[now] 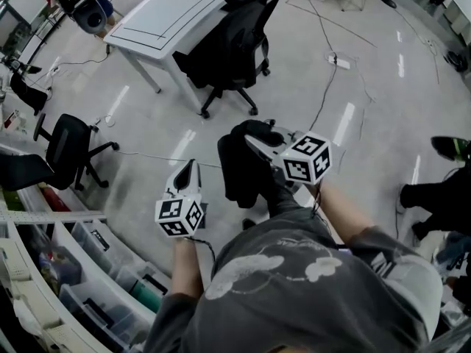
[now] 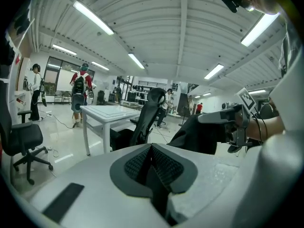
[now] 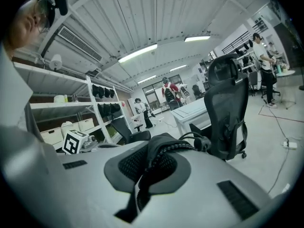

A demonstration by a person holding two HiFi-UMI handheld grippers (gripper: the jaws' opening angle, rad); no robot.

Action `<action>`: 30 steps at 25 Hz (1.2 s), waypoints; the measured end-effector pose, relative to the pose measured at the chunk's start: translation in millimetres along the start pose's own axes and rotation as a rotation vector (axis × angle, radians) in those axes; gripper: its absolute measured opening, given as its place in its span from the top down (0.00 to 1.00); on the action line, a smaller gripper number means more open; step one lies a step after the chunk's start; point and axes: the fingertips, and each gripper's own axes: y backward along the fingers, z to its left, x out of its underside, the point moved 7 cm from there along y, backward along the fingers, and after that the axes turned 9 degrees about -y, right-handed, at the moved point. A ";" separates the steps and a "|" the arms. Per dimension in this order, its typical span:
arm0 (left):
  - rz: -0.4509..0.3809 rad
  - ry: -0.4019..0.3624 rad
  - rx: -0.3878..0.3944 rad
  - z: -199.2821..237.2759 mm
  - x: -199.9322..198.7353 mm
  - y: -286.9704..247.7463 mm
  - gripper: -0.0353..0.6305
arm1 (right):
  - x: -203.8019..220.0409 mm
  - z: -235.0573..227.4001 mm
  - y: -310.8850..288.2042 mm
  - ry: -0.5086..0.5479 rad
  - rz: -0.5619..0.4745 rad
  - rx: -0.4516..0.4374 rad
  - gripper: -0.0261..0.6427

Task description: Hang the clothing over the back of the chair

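Note:
The black clothing [image 1: 240,169] hangs bunched from my right gripper [image 1: 254,143], whose jaws are shut on it. In the right gripper view a zipper edge of the clothing [image 3: 164,145] is pinched between the pads at the right gripper [image 3: 153,154]. My left gripper [image 1: 190,168] is lower left of it, apart from the cloth, its jaws closed together with nothing in them [image 2: 151,150]. The black office chair [image 1: 237,41] stands ahead beside a white table [image 1: 168,15], with its back [image 3: 229,103] towards me. In the left gripper view the chair [image 2: 149,114] shows left of the held clothing [image 2: 198,137].
A second black chair [image 1: 68,150] stands at the left. Shelves with plastic bins [image 1: 94,271] run along the lower left. Cables [image 1: 325,87] trail over the glossy floor. Someone's dark shoes [image 1: 440,191] are at the right edge. People stand far off by the windows [image 2: 80,87].

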 end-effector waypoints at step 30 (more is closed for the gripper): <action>-0.107 -0.057 -0.339 49.8 -147.5 -186.4 0.95 | -240.7 -127.9 -142.9 0.264 -0.001 -0.430 0.97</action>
